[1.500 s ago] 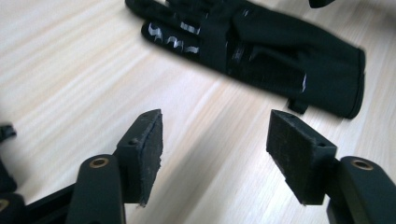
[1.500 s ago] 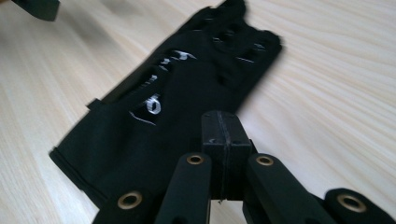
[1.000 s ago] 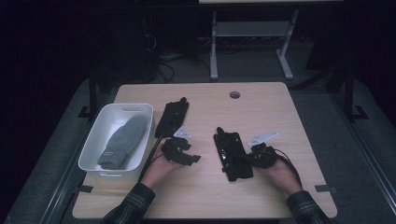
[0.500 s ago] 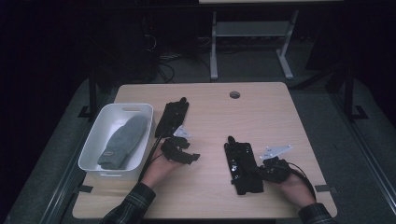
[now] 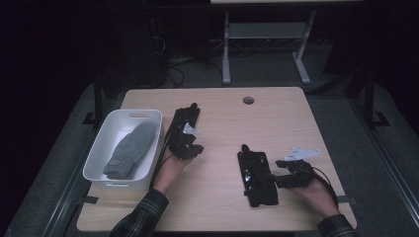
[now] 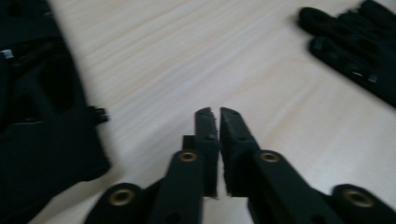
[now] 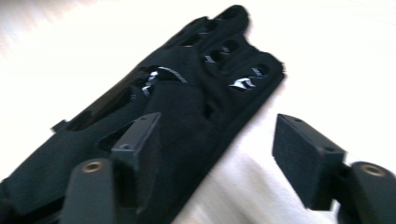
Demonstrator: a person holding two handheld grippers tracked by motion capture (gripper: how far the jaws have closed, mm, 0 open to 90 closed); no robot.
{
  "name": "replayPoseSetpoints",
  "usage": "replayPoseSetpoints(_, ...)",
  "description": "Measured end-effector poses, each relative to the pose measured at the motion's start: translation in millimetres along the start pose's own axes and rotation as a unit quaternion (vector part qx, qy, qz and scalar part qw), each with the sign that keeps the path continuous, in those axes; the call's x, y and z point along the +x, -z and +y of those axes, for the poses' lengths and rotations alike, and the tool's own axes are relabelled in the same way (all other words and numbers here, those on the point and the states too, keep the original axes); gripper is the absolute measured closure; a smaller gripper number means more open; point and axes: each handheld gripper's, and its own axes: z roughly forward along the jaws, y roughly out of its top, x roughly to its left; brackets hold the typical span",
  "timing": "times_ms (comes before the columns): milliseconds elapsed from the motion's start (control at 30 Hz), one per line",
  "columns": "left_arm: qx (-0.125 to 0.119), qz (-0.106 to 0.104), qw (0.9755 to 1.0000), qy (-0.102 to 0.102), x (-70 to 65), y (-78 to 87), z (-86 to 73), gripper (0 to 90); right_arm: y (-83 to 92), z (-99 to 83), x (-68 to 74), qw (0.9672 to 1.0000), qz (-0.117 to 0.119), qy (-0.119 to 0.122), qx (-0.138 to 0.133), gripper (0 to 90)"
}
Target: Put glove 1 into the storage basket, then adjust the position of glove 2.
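1. At the far left a white bin [image 5: 99, 160] sits on the tabletop [image 5: 276, 121] with one grey glove [image 5: 129, 149] lying inside; I judge it the place where gloves get collected.
2. Just right of the bin lies a black glove [image 5: 185, 123], stretched out flat, fingers pointing away from me. My left gripper [image 5: 187, 149] rests at its near end, and its jaws have just been closing: in the left gripper view they stand clenched together over bare wood with nothing between them, the glove dark at the left edge [image 6: 42, 126]. So I have no grip on it yet.
3. The second black glove [image 5: 257, 175] lies flat near the right front of the tabletop, fingers away from me, placed there so it lies straight.
4. My right gripper [image 5: 291, 175] sits just beside that glove's right edge. Its jaws have just been opening and now stand released, the glove under the left one in the right gripper view [image 7: 187, 107] but not pinched.
5. Against a second ago, the second glove now lies farther right and nearer to me, my right hand with it; my left hand has barely shifted.
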Motion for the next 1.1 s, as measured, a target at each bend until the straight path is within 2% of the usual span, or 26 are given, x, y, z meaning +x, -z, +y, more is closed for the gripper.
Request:
replayPoseSetpoints(100,0.0,0.023,0.9997,0.012,9.1,-2.5,5.7,89.3,0.3,-0.2,-2.1,1.0,-0.006,-0.002,0.001,29.5)
replayPoseSetpoints(133,-0.002,0.045,0.9989,0.015,16.4,-4.8,10.3,89.3,1.2,0.0,-2.8,1.0,-0.009,0.0,0.0,29.4)
replayPoseSetpoints(167,-0.002,0.045,0.9989,0.015,16.4,-4.8,10.3,89.3,1.2,0.0,-2.8,1.0,-0.009,0.0,0.0,29.4)
replayPoseSetpoints(200,-0.002,0.064,0.9977,0.022,23.6,-7.7,15.1,89.3,1.3,-0.1,-3.3,0.9999,-0.01,0.002,0.001,29.3)
replayPoseSetpoints(233,-0.002,0.064,0.9977,0.022,23.6,-7.7,15.1,89.3,1.3,-0.1,-3.3,0.9999,-0.01,0.002,0.001,29.3)
replayPoseSetpoints(267,0.0,0.078,0.9965,0.029,30.4,-10.7,19.5,89.3,1.0,-0.1,-3.8,1.0,-0.009,-0.001,0.0,29.3)
replayPoseSetpoints(300,0.0,0.078,0.9965,0.029,30.4,-10.7,19.5,89.3,1.0,-0.3,-4.7,1.0,-0.009,0.0,0.001,29.3)
replayPoseSetpoints(333,0.001,0.087,0.9955,0.038,36.4,-14.9,23.9,89.3,1.0,-0.5,-5.0,1.0,-0.009,-0.001,-0.001,29.3)
replayPoseSetpoints(400,0.0,0.093,0.9948,0.04,39.2,-17.2,25.9,89.3,1.6,-1.6,-5.6,1.0,-0.008,-0.003,-0.002,29.3)
replayPoseSetpoints(433,-0.003,0.1,0.9936,0.052,46.1,-21.3,29.9,89.3,2.0,-2.2,-6.5,1.0,-0.007,0.001,-0.004,29.3)
replayPoseSetpoints(467,-0.003,0.1,0.9936,0.052,46.1,-21.3,29.9,89.3,2.5,-2.6,-7.0,1.0,-0.009,0.001,-0.004,29.3)
replayPoseSetpoints(500,-0.007,0.114,0.9919,0.055,52.9,-24.9,33.1,89.3,3.2,-3.2,-7.5,1.0,-0.008,-0.001,-0.003,29.3)
replayPoseSetpoints(567,-0.005,0.122,0.9904,0.064,59.6,-30.0,35.7,89.3,4.3,-3.7,-8.5,0.9999,-0.009,-0.001,-0.007,29.3)
replayPoseSetpoints(633,-0.001,0.127,0.9898,0.063,62.9,-32.7,36.9,89.3,5.1,-3.8,-8.9,0.9999,-0.008,-0.003,-0.008,29.3)
replayPoseSetpoints(667,0.002,0.128,0.9891,0.073,67.3,-39.4,38.2,89.3,5.0,-3.8,-8.6,0.9999,-0.007,-0.007,-0.01,29.2)
replayPoseSetpoints(733,0.009,0.132,0.9886,0.072,69.2,-45.6,39.0,89.3,4.6,-4.0,-9.6,0.9999,-0.01,0.0,-0.007,28.8)
replayPoseSetpoints(833,0.008,0.135,0.9881,0.074,70.2,-49.9,39.0,89.3,5.2,-3.5,-8.7,0.9999,-0.008,-0.007,-0.01,28.6)
replayPoseSetpoints(867,0.017,0.137,0.9877,0.074,72.1,-53.6,38.5,89.3,5.2,-3.5,-8.9,0.9999,-0.009,-0.006,-0.01,28.6)
replayPoseSetpoints(933,0.025,0.129,0.9884,0.076,74.3,-58.2,35.8,89.3,5.2,-3.5,-9.3,0.9999,-0.009,-0.006,-0.009,28.6)
replayPoseSetpoints(1033,0.022,0.125,0.9888,0.078,75.2,-58.3,33.8,89.4,5.1,-3.5,-9.8,0.9999,-0.011,-0.002,-0.008,28.5)
replayPoseSetpoints(1100,0.025,0.12,0.9897,0.075,71.5,-56.9,32.7,89.5,5.1,-3.1,-9.6,0.9999,-0.012,-0.004,-0.01,27.9)
